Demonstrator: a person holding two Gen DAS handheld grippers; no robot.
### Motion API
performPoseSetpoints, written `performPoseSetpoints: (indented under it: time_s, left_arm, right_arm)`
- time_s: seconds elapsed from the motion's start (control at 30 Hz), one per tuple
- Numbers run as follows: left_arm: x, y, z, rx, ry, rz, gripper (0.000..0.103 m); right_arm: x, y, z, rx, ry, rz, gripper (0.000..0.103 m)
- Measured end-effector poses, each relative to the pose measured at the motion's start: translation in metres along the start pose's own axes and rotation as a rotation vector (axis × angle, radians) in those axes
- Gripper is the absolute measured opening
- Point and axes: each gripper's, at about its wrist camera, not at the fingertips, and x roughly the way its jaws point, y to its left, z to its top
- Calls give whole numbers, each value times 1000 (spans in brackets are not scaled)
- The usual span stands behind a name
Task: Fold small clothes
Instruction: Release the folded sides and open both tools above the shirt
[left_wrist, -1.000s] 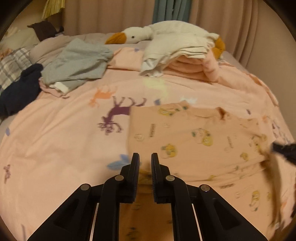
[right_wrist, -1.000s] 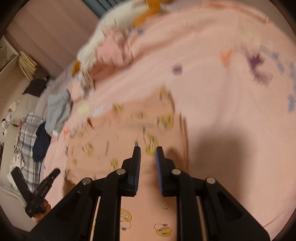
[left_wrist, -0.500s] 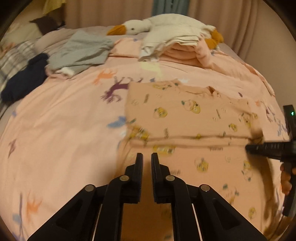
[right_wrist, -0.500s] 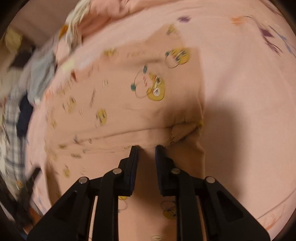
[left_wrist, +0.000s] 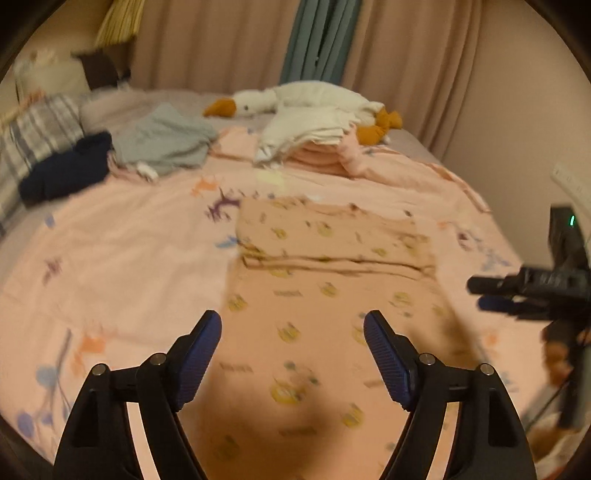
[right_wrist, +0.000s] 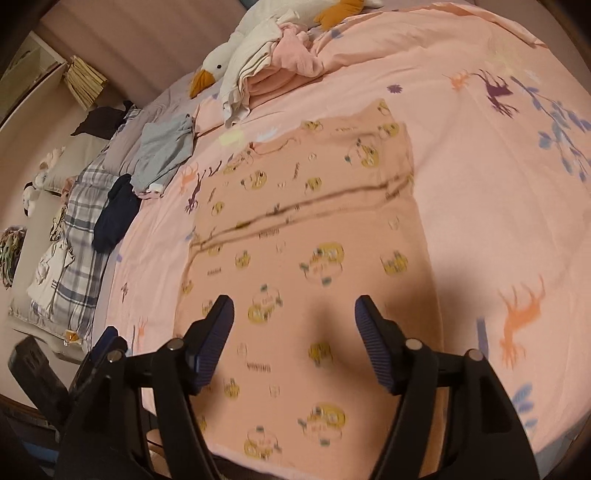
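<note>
Pink animal-print bedspread (left_wrist: 122, 266) under a half-folded peach garment, both grippers spread above it.

Left gripper (left_wrist: 292, 354) hangs with fingers wide apart, holding nothing, over the near part of the peach cartoon-print garment (left_wrist: 332, 295); right gripper (right_wrist: 294, 334) is equally splayed and empty over the same cloth (right_wrist: 295, 229). The garment's far part is doubled back, its fold edge running across at 12 o'clock of both grippers. Farther toward 12 lie a stack of folded clothes (left_wrist: 314, 147) and a plush goose (left_wrist: 295, 99); at 10 o'clock, a grey garment (left_wrist: 166, 144) and a navy one (left_wrist: 66, 173).
</note>
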Motion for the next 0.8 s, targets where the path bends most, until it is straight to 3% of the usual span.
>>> performPoseSetpoints:
  time_s: [0.07, 0.13, 0.17, 0.23, 0.33, 0.47, 0.53, 0.7, 0.8]
  left_arm:
    - [-4, 1, -4, -10, 13, 22, 91]
    - [-8, 4, -11, -32, -8, 23, 93]
    - [-7, 9, -14, -59, 2, 18, 93]
    - [2, 19, -18, -110, 79, -18, 93]
    - [6, 32, -30, -152, 125, -89, 93]
    - [17, 48, -44, -164, 160, 35, 93]
    - [20, 54, -50, -155, 176, 52, 93]
    - [32, 86, -71, -336, 268, -149, 93]
    - [38, 90, -87, -357, 323, -221, 93]
  right_arm:
    - [-7, -4, -10, 22, -5, 4, 71]
    - [-14, -9, -23, 30, -13, 42, 85]
    - [-17, -10, -30, 36, -13, 56, 87]
    - [-21, -14, -38, 29, -13, 79, 89]
    - [-27, -23, -48, 21, -44, 78, 89]
    - [-16, -34, -53, -29, -11, 57, 90]
    - [-7, -44, -55, 0, 16, 45, 90]
    - [5, -65, -66, 35, 80, 21, 90]
    - [-2, -80, -74, 59, 79, 79, 90]
